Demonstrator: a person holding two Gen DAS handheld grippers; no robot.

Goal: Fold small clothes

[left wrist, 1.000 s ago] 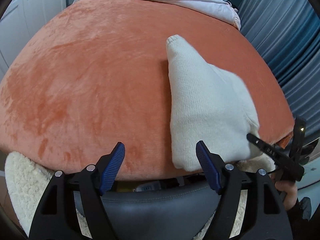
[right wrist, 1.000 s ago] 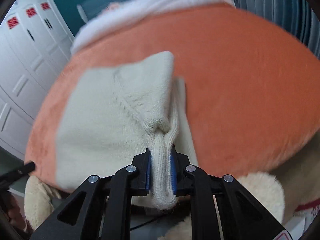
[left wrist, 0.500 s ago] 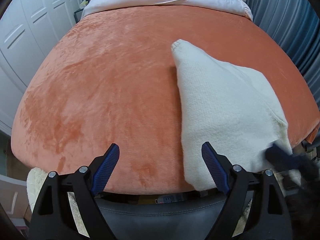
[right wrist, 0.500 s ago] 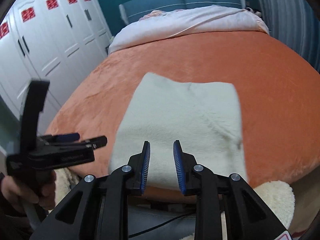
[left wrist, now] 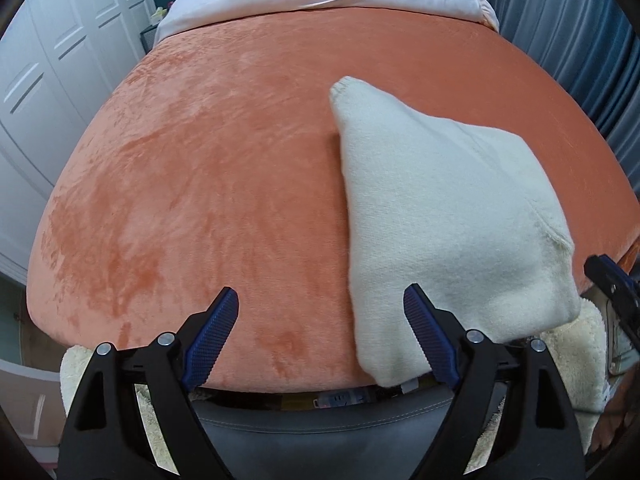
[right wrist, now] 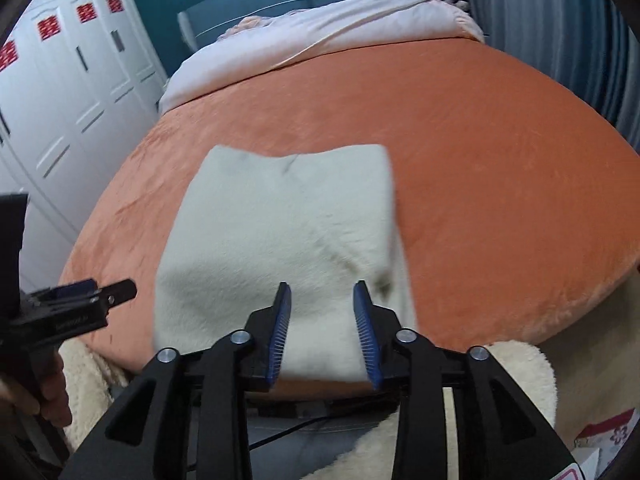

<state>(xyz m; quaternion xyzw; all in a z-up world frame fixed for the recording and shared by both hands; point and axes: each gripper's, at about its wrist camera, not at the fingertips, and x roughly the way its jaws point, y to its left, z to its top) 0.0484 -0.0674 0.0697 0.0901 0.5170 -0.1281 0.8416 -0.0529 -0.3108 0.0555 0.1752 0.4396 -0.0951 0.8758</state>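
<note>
A cream knitted garment [left wrist: 436, 208] lies folded flat on the orange bedspread [left wrist: 208, 176], near the bed's front edge; one narrow ribbed end points away from me. My left gripper [left wrist: 322, 312] hovers open just left of the garment's near corner, nothing between its blue pads. In the right wrist view the same garment [right wrist: 280, 232] lies below my right gripper [right wrist: 322, 300], whose jaws are opening with nothing gripped; it hangs above the cloth's near edge. The left gripper [right wrist: 80, 300] shows at that view's left edge, and the right gripper's tip [left wrist: 612, 280] at the left wrist view's right edge.
A pale pink duvet [right wrist: 320, 36] is bunched at the bed's far end. White wardrobe doors [right wrist: 60, 100] stand on the left, grey-blue curtains [left wrist: 580, 40] on the right. A fluffy cream rug [right wrist: 516, 376] and a grey seat [left wrist: 320, 420] lie below the bed's front edge.
The right gripper let go of the garment's ribbed fold, rose and spread its jaws; the garment now lies flat. The left gripper widened slightly and shifted sideways.
</note>
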